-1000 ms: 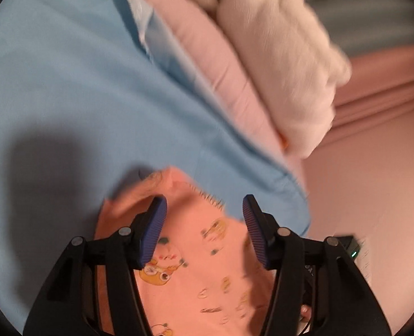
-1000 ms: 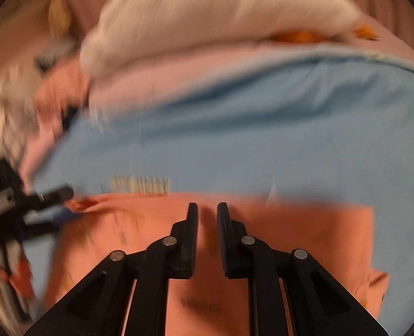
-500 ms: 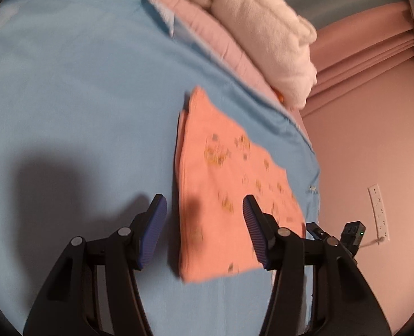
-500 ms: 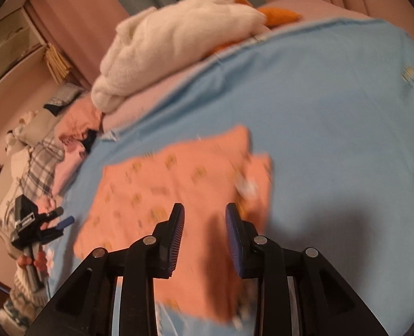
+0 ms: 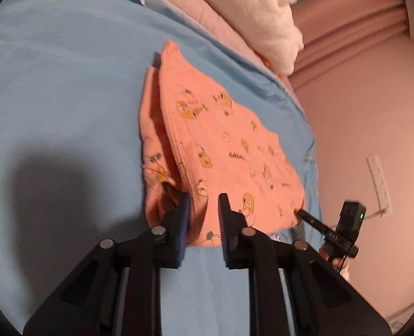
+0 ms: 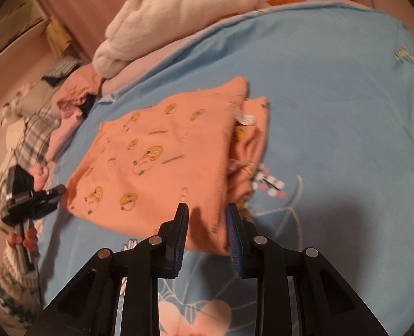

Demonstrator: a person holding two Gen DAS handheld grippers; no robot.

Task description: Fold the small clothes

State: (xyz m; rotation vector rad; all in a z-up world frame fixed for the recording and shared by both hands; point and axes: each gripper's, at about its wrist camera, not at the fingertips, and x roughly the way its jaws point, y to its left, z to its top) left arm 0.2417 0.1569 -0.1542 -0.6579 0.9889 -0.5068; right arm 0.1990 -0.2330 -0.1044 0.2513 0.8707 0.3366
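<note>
A small orange garment point(image 5: 223, 151) with yellow cartoon prints lies folded on the blue bedsheet point(image 5: 61, 89). It also shows in the right wrist view point(image 6: 162, 156). My left gripper point(image 5: 204, 201) is open, its jaws on either side of the garment's near corner and hem. My right gripper point(image 6: 207, 210) is open, its jaws on either side of the garment's opposite near edge. The right gripper shows in the left wrist view point(image 5: 344, 226) beyond the garment, and the left gripper shows in the right wrist view point(image 6: 25, 196).
A white fluffy blanket point(image 6: 173, 14) and a pink quilt point(image 5: 195, 8) lie piled at the far side of the bed. A heap of other clothes point(image 6: 39, 123) lies at the left. A pink wall point(image 5: 361, 140) with a socket stands close by.
Both grippers have let go of the garment and pulled back, then come in low at its near edge. The garment now lies folded flat. The left jaws have narrowed, the right widened.
</note>
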